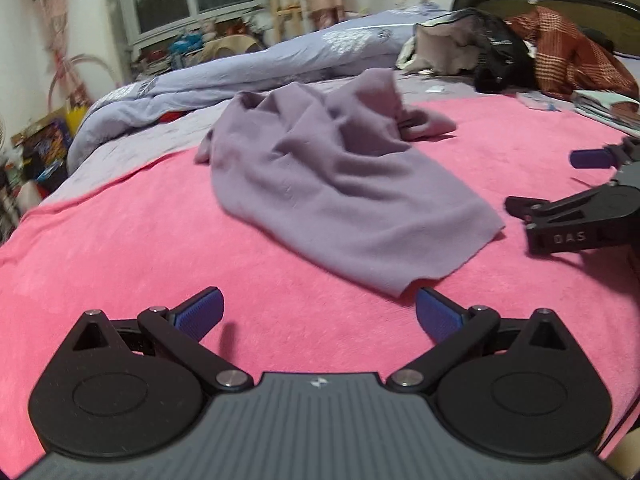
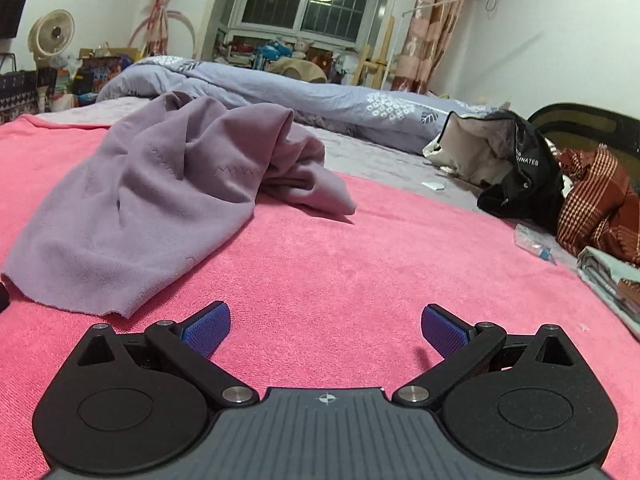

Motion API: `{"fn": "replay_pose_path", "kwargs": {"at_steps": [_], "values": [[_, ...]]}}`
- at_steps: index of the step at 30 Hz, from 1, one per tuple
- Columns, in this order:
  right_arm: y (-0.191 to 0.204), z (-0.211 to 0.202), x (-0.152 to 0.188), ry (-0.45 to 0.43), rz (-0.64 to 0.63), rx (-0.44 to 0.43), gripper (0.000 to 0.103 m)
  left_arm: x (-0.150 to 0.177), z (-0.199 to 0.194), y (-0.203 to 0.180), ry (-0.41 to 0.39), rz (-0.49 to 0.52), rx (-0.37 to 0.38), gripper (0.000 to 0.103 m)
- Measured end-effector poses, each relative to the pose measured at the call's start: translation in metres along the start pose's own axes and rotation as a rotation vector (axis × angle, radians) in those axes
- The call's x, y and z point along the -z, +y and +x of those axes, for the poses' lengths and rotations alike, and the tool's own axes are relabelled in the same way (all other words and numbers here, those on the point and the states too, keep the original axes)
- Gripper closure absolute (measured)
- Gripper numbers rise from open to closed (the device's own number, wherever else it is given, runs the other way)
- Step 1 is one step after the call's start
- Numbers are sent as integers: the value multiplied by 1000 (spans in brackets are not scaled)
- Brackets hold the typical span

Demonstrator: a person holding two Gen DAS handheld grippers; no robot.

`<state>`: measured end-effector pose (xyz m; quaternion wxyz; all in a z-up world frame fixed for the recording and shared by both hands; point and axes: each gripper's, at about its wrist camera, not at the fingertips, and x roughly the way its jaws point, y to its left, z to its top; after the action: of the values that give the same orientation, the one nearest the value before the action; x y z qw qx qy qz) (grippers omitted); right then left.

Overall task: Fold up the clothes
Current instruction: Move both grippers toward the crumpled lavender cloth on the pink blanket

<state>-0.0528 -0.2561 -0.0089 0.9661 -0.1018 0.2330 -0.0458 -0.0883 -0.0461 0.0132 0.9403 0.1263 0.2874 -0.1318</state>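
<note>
Here, a soft mauve garment (image 1: 320, 184) lies crumpled in loose folds on a fuzzy pink blanket (image 1: 140, 248), with a zigzag stitch line showing across its fleecy surface. The left claw (image 1: 319, 314) is released, its ribbed blue pads spread wide, the garment's raw hem just ahead of its right pad. The right claw (image 2: 325, 326) is likewise released and empty, the garment lying ahead to its left. A rumpled lavender quilt (image 2: 280, 92) sits beyond.
</note>
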Motion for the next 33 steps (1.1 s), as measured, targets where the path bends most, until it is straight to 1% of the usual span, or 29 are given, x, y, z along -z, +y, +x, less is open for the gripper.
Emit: {"fn": "replay_pose_path", "kwargs": {"at_steps": [1,3,4,6,7,8,9,10,11,12,13,15,17,18,20,21,24,27,30,31,33], "values": [[1,0,0,-3,-4,4,0,-2,2,-1,15,6,13,0],[2,-1,0,-8,-12,11,0,-5,4,-2,9,22,6,0],[3,-2,0,-10,-16,14,0,-6,7,-1,4,24,-29,0],[4,-2,0,-15,-23,22,0,-9,17,3,18,-7,-157,0],[4,-3,0,-18,-27,25,0,-9,20,9,31,-54,-179,0],[5,-3,0,-20,-31,29,0,-9,23,16,46,-110,-173,0],[6,-4,0,-23,-35,32,0,-9,25,24,59,-170,-151,0],[8,-9,-1,-36,-52,28,0,-7,27,35,71,-244,-109,0],[11,-14,-2,-50,-69,24,0,-5,27,41,64,-278,-90,0],[17,-19,-2,-83,-104,7,0,-3,26,46,55,-308,-72,0],[26,-26,-1,-119,-143,-31,0,-2,24,48,47,-314,-65,0],[43,-39,2,-191,-222,-106,0,-2,24,43,46,-287,-79,0],[64,-47,5,-234,-327,-163,0,-4,24,35,48,-248,-101,0],[72,-48,4,-242,-380,-170,0,-2,23,36,43,-245,-98,0],[82,-49,0,-292,-379,-176,0,2,19,39,26,-256,-76,0],[85,-47,-5,-299,-373,-187,0,3,17,42,14,-268,-57,0],[69,-33,-19,-184,-312,-178,0,10,9,52,-29,-313,14,0],[51,-33,-24,-150,-270,-73,0,11,5,54,-48,-319,49,0],[26,-50,-27,-141,-202,-292,0,10,6,50,-44,-289,49,0],[24,-56,-26,-131,-200,-358,0,9,7,48,-38,-281,43,0],[33,-65,-22,-123,-260,-430,0,8,9,46,-26,-273,35,0]]}}
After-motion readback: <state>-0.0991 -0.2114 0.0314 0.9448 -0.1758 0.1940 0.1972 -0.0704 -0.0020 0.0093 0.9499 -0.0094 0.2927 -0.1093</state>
